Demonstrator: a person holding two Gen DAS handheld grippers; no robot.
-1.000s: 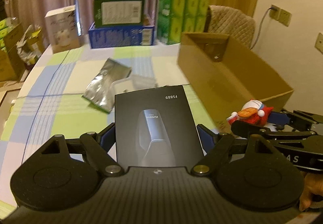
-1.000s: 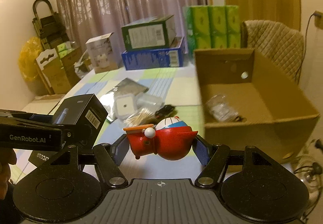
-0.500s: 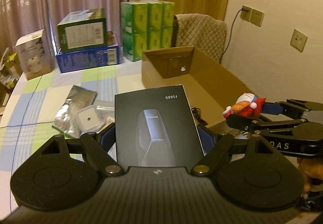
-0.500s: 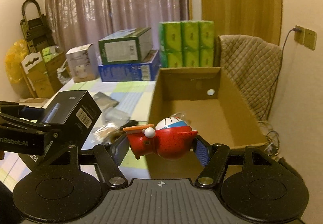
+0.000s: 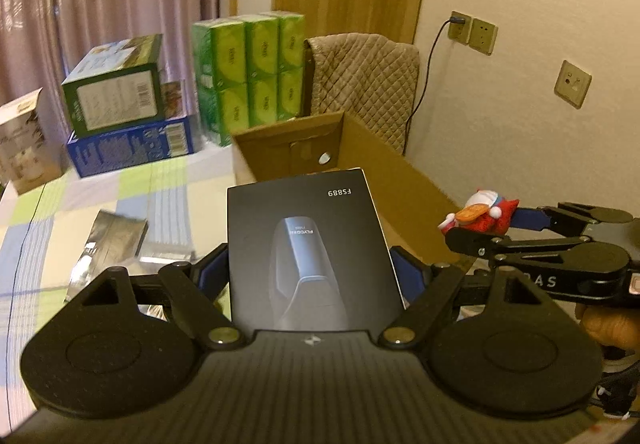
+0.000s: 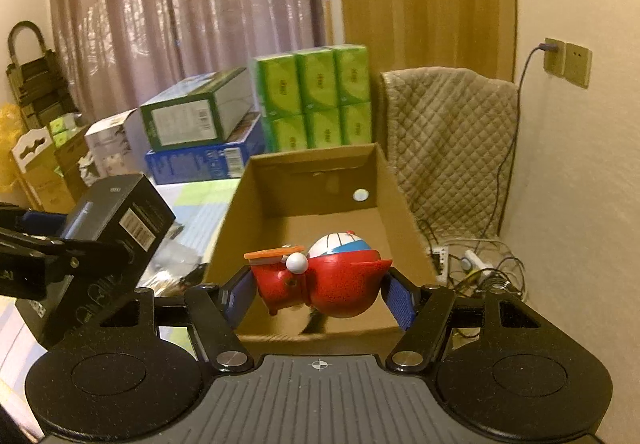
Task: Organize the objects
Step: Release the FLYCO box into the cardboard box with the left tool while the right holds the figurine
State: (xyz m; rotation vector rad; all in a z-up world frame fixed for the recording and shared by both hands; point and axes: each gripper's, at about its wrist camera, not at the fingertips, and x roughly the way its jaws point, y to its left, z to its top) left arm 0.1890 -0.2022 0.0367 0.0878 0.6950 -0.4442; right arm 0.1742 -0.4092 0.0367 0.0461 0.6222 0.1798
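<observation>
right wrist | right tool (image 6: 320, 294) grips red toy (image 6: 320, 280) above cardboard box (image 6: 384, 180) | left tool (image 5: 310, 272) grips black carton (image 5: 308, 252) | lower each inside walls before releasing

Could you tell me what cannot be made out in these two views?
- Cardboard box floor: near part hidden by the red toy in the right wrist view, and by the black box in the left wrist view.
- Foil pouch: blurred, label unreadable.
- Small print on the black box: too small.
</observation>
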